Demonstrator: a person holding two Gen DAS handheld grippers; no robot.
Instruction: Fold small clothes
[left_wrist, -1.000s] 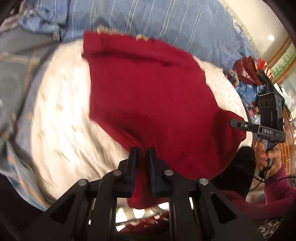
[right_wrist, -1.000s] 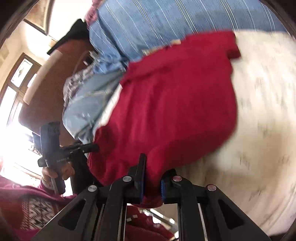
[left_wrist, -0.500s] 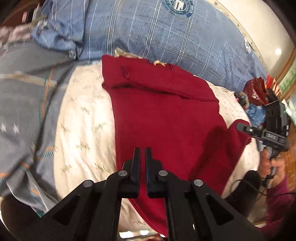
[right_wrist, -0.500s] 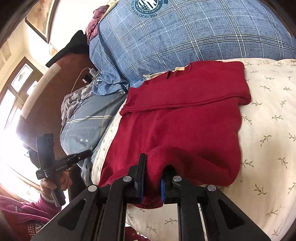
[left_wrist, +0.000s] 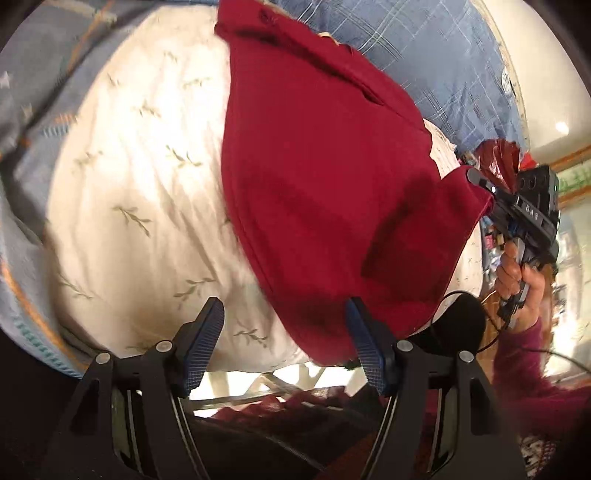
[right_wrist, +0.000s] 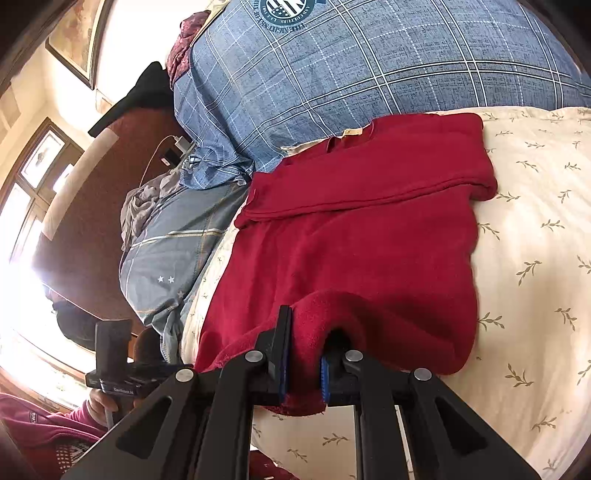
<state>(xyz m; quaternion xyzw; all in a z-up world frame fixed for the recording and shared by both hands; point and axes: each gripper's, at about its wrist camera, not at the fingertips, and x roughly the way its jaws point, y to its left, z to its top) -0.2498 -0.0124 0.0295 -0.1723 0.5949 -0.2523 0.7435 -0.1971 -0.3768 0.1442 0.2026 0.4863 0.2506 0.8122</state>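
Right wrist view: blue plaid bedding (right_wrist: 369, 74) banked behind, cream leaf-print duvet (right_wrist: 535, 258) under my red garment (right_wrist: 351, 240), top folded over. My right gripper (right_wrist: 303, 354) is clamped on its near hem. My left gripper (left_wrist: 284, 332) is opening, hem edge possibly between the pads; blurred.

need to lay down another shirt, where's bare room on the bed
Free: cream leaf-print cover beside the red sweater, and the strip on its other side. Crowded: blue plaid bedding beyond the collar, and the grey-blue quilt.
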